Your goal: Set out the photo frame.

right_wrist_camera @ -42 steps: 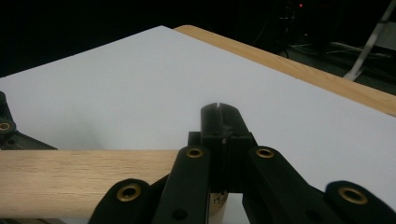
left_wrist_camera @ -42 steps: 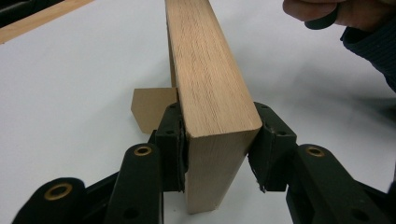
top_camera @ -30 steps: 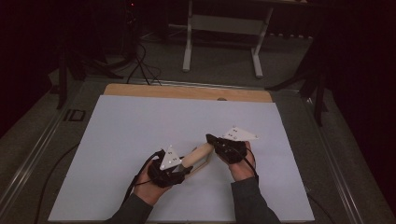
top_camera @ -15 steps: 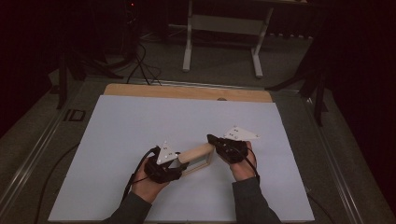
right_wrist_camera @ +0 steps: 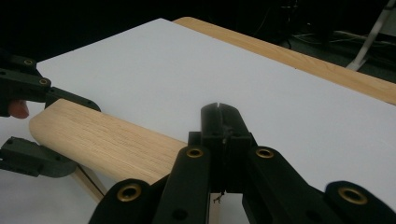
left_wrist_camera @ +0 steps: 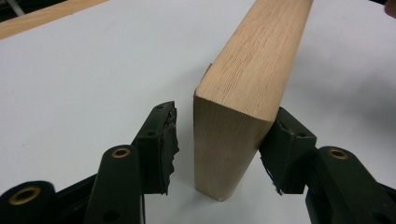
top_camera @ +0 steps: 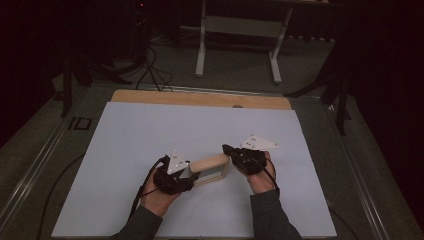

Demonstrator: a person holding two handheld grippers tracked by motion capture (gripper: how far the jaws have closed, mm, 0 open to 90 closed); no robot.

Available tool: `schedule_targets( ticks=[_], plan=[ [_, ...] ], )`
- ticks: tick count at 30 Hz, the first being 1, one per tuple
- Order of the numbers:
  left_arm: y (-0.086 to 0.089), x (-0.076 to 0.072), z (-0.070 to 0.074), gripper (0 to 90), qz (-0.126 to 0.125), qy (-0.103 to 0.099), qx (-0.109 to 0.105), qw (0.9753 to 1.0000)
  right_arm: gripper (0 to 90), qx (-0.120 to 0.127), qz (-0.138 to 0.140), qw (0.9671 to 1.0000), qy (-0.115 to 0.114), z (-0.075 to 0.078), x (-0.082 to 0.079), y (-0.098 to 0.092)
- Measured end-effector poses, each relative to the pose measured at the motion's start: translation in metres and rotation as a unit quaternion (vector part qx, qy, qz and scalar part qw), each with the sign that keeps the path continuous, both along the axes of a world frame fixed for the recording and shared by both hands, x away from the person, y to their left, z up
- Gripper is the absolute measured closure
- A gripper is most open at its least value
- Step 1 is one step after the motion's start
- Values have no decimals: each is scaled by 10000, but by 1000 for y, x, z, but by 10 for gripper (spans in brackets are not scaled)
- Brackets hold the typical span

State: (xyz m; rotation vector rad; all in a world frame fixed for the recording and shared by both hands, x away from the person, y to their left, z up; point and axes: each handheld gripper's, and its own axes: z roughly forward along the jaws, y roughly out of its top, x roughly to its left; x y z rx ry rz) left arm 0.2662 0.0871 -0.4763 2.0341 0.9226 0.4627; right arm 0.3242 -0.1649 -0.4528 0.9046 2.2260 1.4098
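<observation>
A light wooden piece [top_camera: 210,164] with rounded ends lies on the white sheet [top_camera: 200,125] between my two grippers. My left gripper [top_camera: 192,175] is open around its left end [left_wrist_camera: 247,79]: the right pad [left_wrist_camera: 280,140] touches the wood, while the left pad [left_wrist_camera: 163,140] stands a small gap away. My right gripper [top_camera: 229,150] sits at the piece's right end. In the right gripper view its jaws [right_wrist_camera: 219,112] are pressed together above the plank [right_wrist_camera: 102,140], and nothing shows between them. The left gripper's fingers [right_wrist_camera: 70,99] show at the plank's far end.
The white sheet covers a wooden tabletop whose bare strip [top_camera: 200,98] runs along the far edge. Beyond it stand a metal frame [top_camera: 237,25] and floor cables [top_camera: 150,65]. Dark floor surrounds the table.
The left hand has shifted slightly down and left, and the wooden piece has settled a little with it. The right gripper has barely moved.
</observation>
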Motion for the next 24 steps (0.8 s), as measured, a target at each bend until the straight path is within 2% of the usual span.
schedule_targets(
  ticks=[12, 18, 24],
  plan=[
    [2, 2, -1, 490, 181, 40, -12, 9998, 899, -74, -25, 10000, -2, 1, -1, 0],
    [2, 2, -1, 521, 246, 65, 6, 9997, 900, -79, -24, 10000, 15, 2, -1, 0],
    [1, 2, -3, 546, 202, 105, -27, 9997, 897, -111, -7, 9999, 23, 3, -2, 0]
  ],
)
